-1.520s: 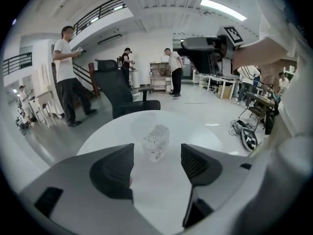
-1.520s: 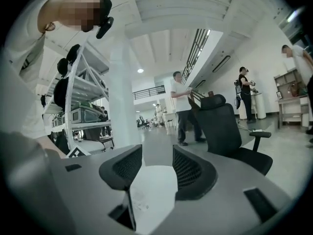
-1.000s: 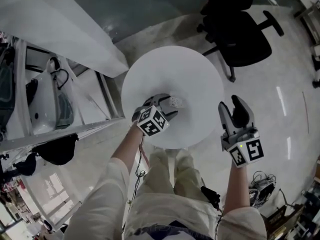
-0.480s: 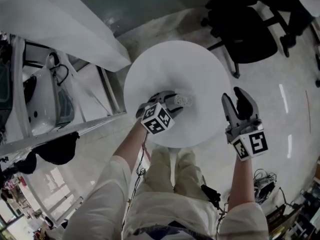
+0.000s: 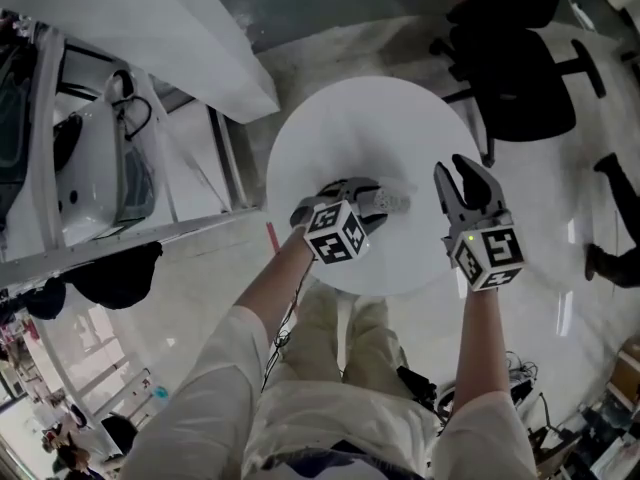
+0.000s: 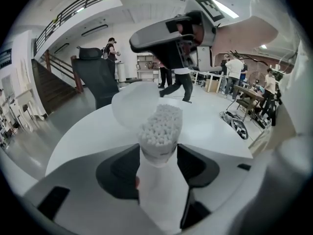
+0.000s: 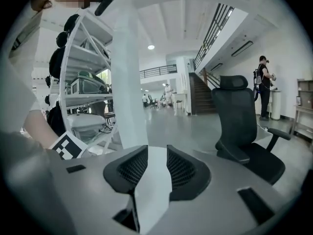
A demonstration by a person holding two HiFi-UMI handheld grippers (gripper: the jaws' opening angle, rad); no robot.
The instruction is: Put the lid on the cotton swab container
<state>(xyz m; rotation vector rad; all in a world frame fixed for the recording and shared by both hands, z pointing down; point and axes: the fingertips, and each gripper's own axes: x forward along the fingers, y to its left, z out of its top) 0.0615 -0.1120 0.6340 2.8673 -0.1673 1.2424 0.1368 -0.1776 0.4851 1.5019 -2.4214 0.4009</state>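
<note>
Near the middle of the round table (image 5: 340,128), the left gripper (image 5: 370,201) clamps the uncapped cotton swab container (image 6: 159,131). The lid (image 6: 128,106) lies just beyond it at eleven o'clock. The right gripper (image 5: 458,180) hangs at the table's three o'clock, its empty jaws closing.

The surface (image 5: 340,128) is a round white top, smooth and plain, with a thin, even edge all round. Close to its middle, a little toward the person's side, is the container (image 6: 159,131). It is open at the top and packed tight with white swab heads. Whether its base rests on the surface cannot be told. Just beyond it on the surface is the lid (image 6: 128,106), a pale, translucent round piece, its near side hidden behind the swabs. In the head view the lid is too faint against the white to make out.
</note>
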